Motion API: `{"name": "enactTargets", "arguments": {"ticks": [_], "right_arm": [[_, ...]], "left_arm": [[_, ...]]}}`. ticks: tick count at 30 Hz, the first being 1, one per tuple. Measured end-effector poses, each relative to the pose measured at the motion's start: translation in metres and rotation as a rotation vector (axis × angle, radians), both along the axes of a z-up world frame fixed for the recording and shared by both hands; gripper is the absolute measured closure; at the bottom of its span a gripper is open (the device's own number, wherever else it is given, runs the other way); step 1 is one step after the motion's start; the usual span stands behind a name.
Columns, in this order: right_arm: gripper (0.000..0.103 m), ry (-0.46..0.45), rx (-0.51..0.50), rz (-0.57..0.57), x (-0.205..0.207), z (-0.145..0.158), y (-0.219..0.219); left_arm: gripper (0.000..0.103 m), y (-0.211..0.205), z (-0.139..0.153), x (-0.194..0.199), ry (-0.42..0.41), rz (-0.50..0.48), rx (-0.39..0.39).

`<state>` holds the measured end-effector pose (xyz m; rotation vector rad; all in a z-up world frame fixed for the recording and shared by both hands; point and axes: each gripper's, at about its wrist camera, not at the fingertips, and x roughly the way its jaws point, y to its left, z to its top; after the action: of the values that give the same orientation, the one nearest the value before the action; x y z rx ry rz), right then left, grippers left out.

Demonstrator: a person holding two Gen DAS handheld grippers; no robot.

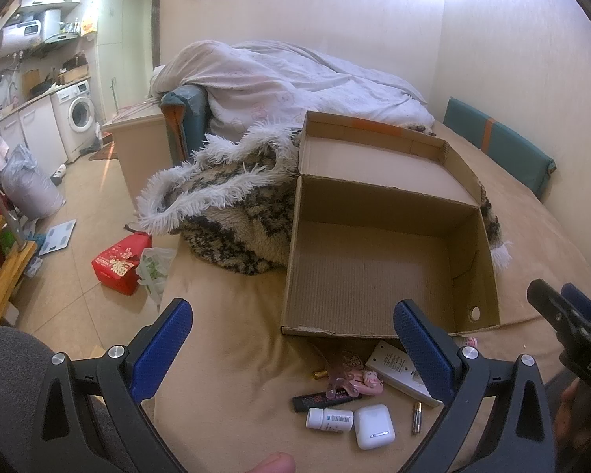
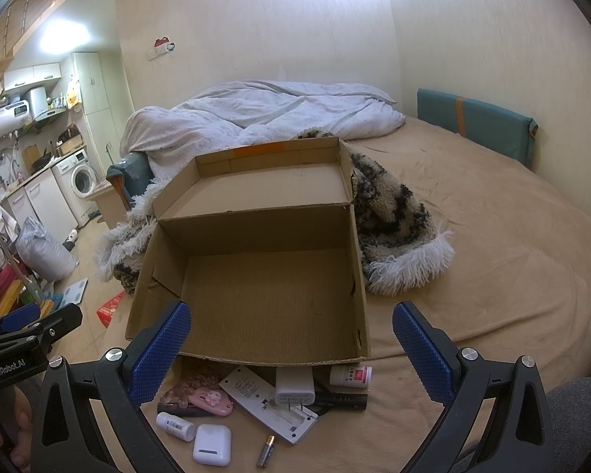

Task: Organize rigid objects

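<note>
1. I have the left gripper (image 1: 291, 347) hanging above the near edge of the bed (image 1: 224, 354), its blue fingers (image 1: 161, 351) spread wide with nothing between them.
2. My right gripper (image 2: 291, 349) sits just beside it, also spread wide and holding nothing; its tip shows at the right edge of the left wrist view.
3. The cardboard box (image 2: 256, 287) lies open on the bed, its floor bare and its lid (image 2: 268, 181) folded back toward the fluffy patterned blanket (image 2: 394, 216).
4. The rigid objects lie in a loose cluster on the bed, just in front of the box's near wall and outside it.
5. In the right wrist view I make out a white earbud case (image 2: 212, 444), a small white pill bottle (image 2: 176, 426) just left of it, and a loose battery (image 2: 265, 450) to its right.
6. A white remote (image 2: 264, 398) lies face down at an angle, with a white plug adapter (image 2: 294, 388) resting on it.
7. A second white bottle with a red label (image 2: 350, 375) lies on its side near the box's right corner, and a dark cylinder (image 2: 342, 401) sits below it.
8. A pink case (image 2: 212, 400) lies left of the remote, touching a dark lighter-like stick (image 2: 177, 408).
9. A crumpled white duvet (image 2: 264, 114) covers the far end of the bed.
</note>
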<state>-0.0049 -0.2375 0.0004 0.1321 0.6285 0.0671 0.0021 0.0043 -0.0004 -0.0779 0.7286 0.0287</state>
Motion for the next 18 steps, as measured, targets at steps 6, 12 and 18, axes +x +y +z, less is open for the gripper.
{"name": "enactTargets", "arguments": {"ticks": [6, 12, 18], "right_arm": [[0.000, 0.003, -0.001, 0.002, 0.0016, 0.0025, 0.0008], [0.000, 0.017, -0.004, 0.009, 0.0020, 0.0008, 0.0031], [0.000, 0.042, 0.006, 0.016, 0.0040, -0.0042, 0.0012]], "left_arm": [[0.001, 0.0027, 0.0023, 0.0023, 0.011, 0.005, -0.007], [0.001, 0.0016, 0.0000, 0.0030, 0.027, 0.007, -0.007], [0.001, 0.0015, -0.0064, 0.0061, 0.060, 0.008, -0.002]]}}
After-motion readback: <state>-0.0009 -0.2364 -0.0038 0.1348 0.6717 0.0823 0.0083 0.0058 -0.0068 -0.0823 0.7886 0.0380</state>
